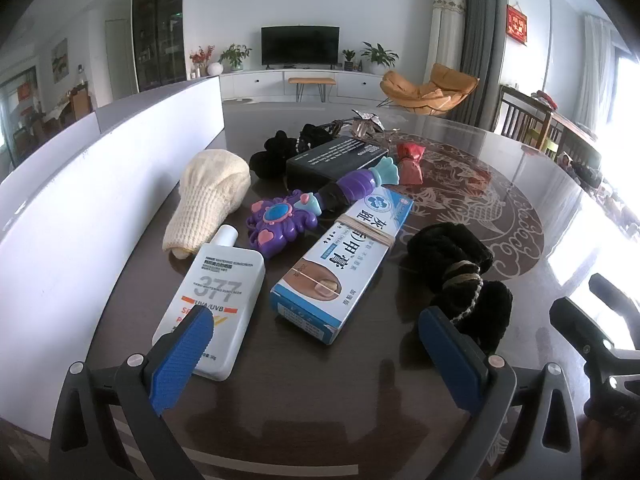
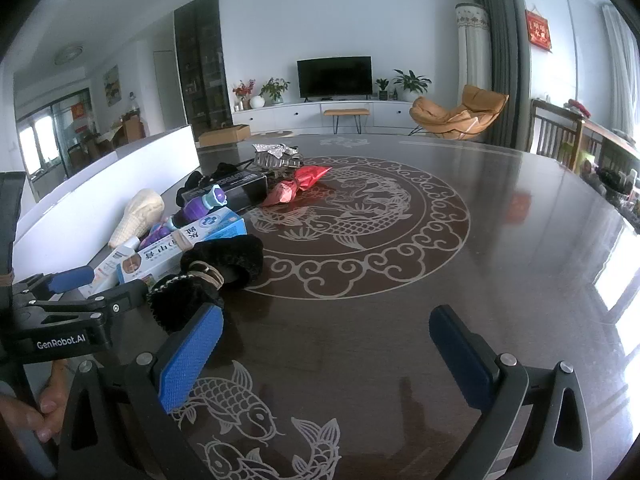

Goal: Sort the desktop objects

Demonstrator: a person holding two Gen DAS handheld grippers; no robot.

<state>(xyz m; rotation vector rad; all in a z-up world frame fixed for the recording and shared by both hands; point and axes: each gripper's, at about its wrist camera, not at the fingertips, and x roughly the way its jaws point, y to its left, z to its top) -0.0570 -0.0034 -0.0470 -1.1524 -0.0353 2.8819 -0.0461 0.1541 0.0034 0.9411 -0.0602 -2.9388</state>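
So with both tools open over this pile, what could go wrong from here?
The purple toy wand rests partly on the blue ointment box, so lifting the box may tip the wand off. The white sunscreen bottle lies right beside that box, under the left tool, so a closing finger could catch both. The black scrunchie sits between the left tool and the right tool, where the two could bump.

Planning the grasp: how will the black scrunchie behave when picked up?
The black scrunchie looks plush and tied with cord, so it will probably flop and squash between the fingers. Likely very light; it shouldn't roll. Its fuzzy fabric should grip the ribbed pads well.
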